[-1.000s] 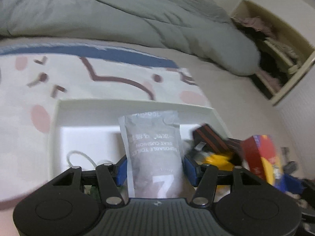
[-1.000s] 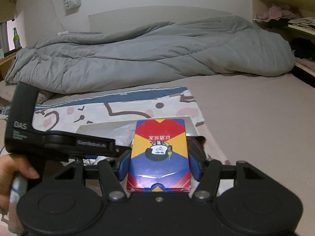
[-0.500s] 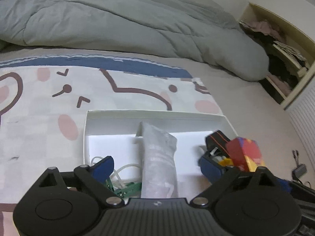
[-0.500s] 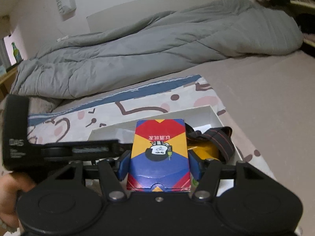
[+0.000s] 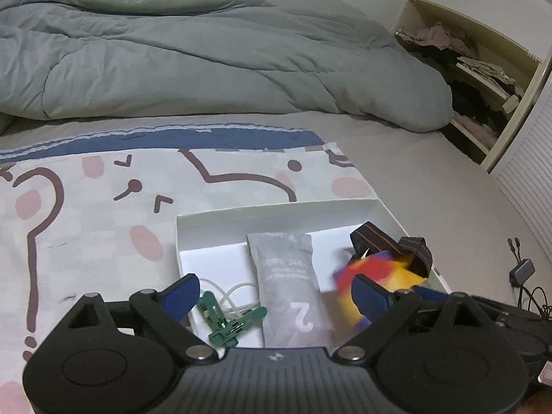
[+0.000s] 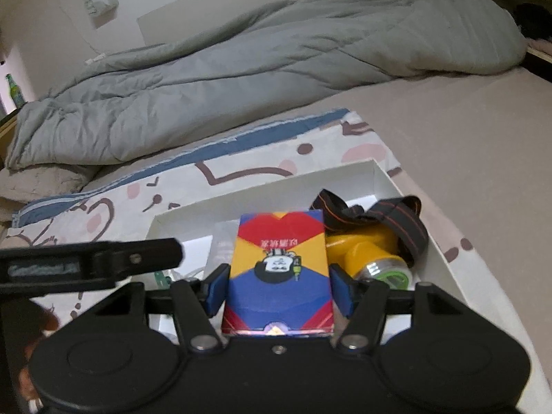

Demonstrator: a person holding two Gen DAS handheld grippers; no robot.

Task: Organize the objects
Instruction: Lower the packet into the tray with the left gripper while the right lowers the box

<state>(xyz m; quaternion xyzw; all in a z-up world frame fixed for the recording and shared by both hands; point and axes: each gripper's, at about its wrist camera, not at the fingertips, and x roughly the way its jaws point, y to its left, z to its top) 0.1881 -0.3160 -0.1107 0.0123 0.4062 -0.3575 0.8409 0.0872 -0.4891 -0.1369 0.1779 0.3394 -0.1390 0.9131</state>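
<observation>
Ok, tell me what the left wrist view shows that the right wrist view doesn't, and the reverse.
Only the left wrist view: green clips plainly in the white box, a cable adapter on the right, and the open wardrobe shelves.

Only the right wrist view: the headlamp's yellow body, the card box's printed face between the right claw, whose jaws have just been opening, and a green bottle.

Both: the box, grey pouch, headlamp strap, patterned sheet, grey duvet.
</observation>
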